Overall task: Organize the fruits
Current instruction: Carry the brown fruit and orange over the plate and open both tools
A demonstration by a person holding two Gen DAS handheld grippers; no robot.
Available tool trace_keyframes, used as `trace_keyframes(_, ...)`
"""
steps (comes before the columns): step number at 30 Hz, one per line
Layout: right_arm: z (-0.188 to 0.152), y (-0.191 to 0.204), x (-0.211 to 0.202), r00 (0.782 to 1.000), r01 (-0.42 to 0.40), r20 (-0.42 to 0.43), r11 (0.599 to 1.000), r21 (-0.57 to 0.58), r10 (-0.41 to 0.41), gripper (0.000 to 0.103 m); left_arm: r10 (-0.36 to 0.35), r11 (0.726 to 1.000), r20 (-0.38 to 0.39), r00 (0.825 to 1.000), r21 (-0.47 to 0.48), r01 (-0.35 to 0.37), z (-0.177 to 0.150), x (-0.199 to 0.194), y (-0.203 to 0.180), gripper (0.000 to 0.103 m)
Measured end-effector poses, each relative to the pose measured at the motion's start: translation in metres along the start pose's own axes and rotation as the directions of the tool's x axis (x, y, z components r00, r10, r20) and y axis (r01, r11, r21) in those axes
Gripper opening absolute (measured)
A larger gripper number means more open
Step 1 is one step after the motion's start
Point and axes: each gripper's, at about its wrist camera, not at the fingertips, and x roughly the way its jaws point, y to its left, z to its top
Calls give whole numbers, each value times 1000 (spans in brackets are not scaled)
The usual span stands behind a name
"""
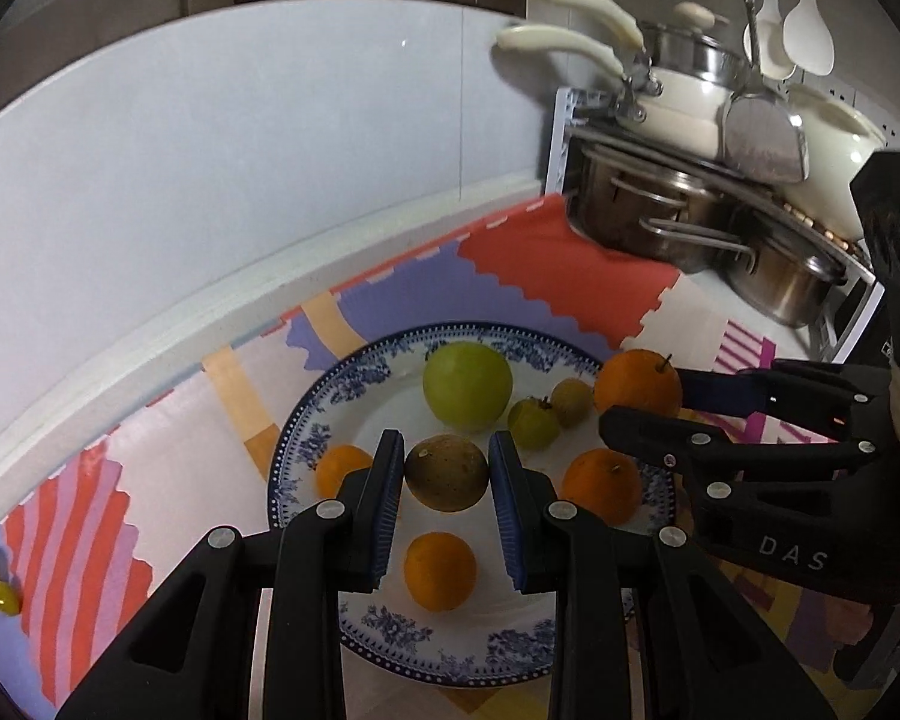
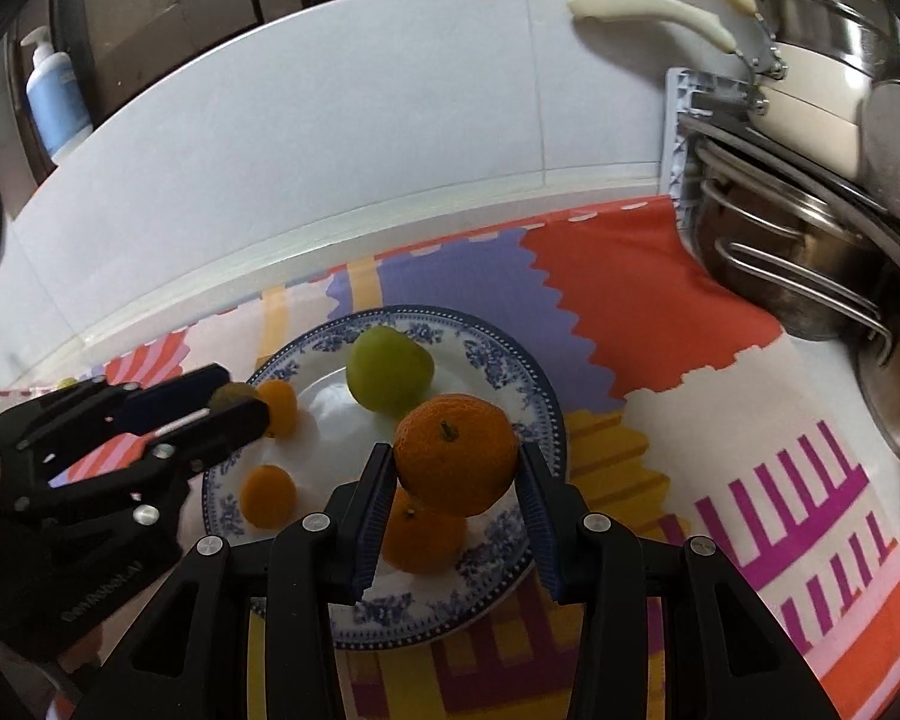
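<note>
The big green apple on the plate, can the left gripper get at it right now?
Probably not yet. The left gripper is shut on the brown fruit, so its jaws are full. The green apple lies just beyond it on the plate, otherwise unblocked.

A plate (image 1: 306,420) lies on a patterned mat (image 1: 570,276) spread over the desk (image 1: 768,324), with a wall (image 1: 210,150) rising along the far side and a rack of pots (image 1: 690,210) standing at the far right. On the plate, an apple (image 1: 467,384) sits at the far side with 2 small fruits (image 1: 549,414) just to its right, and 3 tangerines (image 1: 440,570) lie at the left, near and right parts of the plate. The left gripper (image 1: 447,498) has a round fruit (image 1: 447,476) between its jaws over the plate's middle, while the right gripper (image 2: 453,510) has a large orange (image 2: 456,453) between its jaws above the plate's right side, over the right tangerine.
</note>
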Motion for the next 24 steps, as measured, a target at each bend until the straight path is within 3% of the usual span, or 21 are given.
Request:
trace_keyframes(14,2,14,24,998,-40,-43,998,-40,39,42,-6,1000,-28,1000,-5,6,-6,16,12,31)
trace_keyframes(24,4,23,24,998,-40,-43,998,-58,37,42,91,995,11,996,-52,-91,-11,-8,27,43)
